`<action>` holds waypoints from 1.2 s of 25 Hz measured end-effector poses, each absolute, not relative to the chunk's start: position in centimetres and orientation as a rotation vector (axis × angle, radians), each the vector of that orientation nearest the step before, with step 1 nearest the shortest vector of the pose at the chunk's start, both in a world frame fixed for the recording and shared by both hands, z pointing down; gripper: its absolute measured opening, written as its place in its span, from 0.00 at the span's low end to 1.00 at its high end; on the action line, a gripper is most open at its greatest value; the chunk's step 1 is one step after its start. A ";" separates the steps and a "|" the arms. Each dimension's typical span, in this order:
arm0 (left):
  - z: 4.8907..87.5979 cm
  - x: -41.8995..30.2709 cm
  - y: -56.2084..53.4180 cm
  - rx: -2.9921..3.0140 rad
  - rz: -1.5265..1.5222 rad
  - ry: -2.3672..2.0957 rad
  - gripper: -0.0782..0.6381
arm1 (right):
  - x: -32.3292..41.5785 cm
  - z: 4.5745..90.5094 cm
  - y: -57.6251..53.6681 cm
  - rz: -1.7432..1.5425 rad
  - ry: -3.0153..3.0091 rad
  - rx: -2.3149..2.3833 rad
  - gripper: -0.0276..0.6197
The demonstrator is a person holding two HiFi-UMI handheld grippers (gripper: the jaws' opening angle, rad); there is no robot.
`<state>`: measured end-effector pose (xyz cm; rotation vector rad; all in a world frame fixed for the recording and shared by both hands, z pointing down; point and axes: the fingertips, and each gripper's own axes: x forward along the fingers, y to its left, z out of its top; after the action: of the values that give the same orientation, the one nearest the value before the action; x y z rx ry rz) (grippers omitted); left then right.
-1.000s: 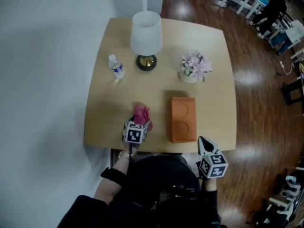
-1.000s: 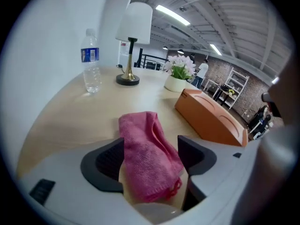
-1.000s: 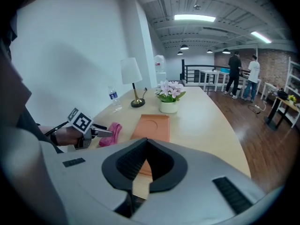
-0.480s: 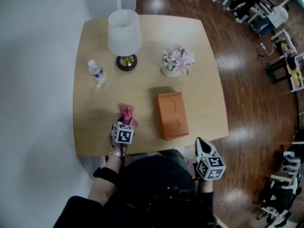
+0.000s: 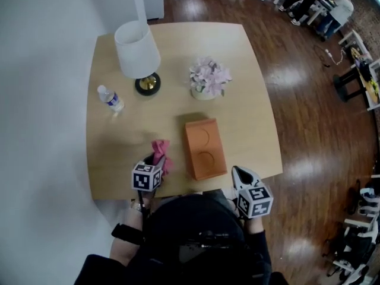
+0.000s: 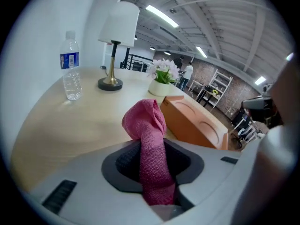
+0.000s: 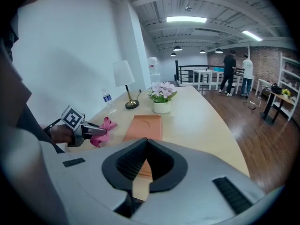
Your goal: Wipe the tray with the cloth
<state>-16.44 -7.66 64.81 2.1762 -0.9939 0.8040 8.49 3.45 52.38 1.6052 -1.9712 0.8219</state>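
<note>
Cloth (image 6: 151, 144): pink, coarse knit, bunched into a roll. It is clamped between the pads of the left gripper (image 5: 156, 159), whose jaws have just been closing on it. A folded end stands out beyond the tips. Position: over the table (image 5: 113, 153), near the front edge, just left of the tray (image 5: 205, 149) and apart from it. Whether the cloth touches the tabletop cannot be told.

Tray: orange, oblong, with two round recesses in its top. It lies flat on the table, its long side running away from the person and its near end close to the front edge.

Second claw: the right gripper (image 5: 238, 171) has its jaws together and grasps nothing. It hovers at the table's front edge, just right of the tray's near end, and its own view looks along the tray.

Other items on the table:
- lamp (image 5: 138, 51), white shade and brass base, at the far left
- bottle (image 5: 110, 98), clear with a blue label, upright, left of the lamp
- flowers (image 5: 209, 76), pale pink, in a white pot (image 7: 161, 107), beyond the tray's far end

Surroundings:
- white wall (image 5: 41, 100) on the left
- dark wood floor (image 5: 309, 129) on the right
- two persons (image 7: 236, 71) standing far back, seen in the right gripper view
</note>
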 end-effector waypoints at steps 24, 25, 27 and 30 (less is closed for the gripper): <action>60.8 -0.8 -16.7 2.322 0.994 -0.905 0.30 | 10.0 55.4 -0.8 0.743 -2.146 1.150 0.05; 61.8 -0.3 -16.6 2.321 1.071 -0.874 0.30 | 10.0 55.4 -0.6 0.740 -2.148 1.145 0.05; 62.9 -0.3 -16.2 2.314 1.185 -0.858 0.30 | 10.1 55.4 -0.1 0.746 -2.152 1.143 0.05; 63.0 -0.4 -15.5 2.319 1.220 -0.856 0.30 | 11.2 55.7 0.3 0.785 -2.136 1.188 0.05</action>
<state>-0.42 -15.49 63.04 2.3187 -0.8557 1.2197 11.25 0.31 55.68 1.1882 -2.1358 0.7848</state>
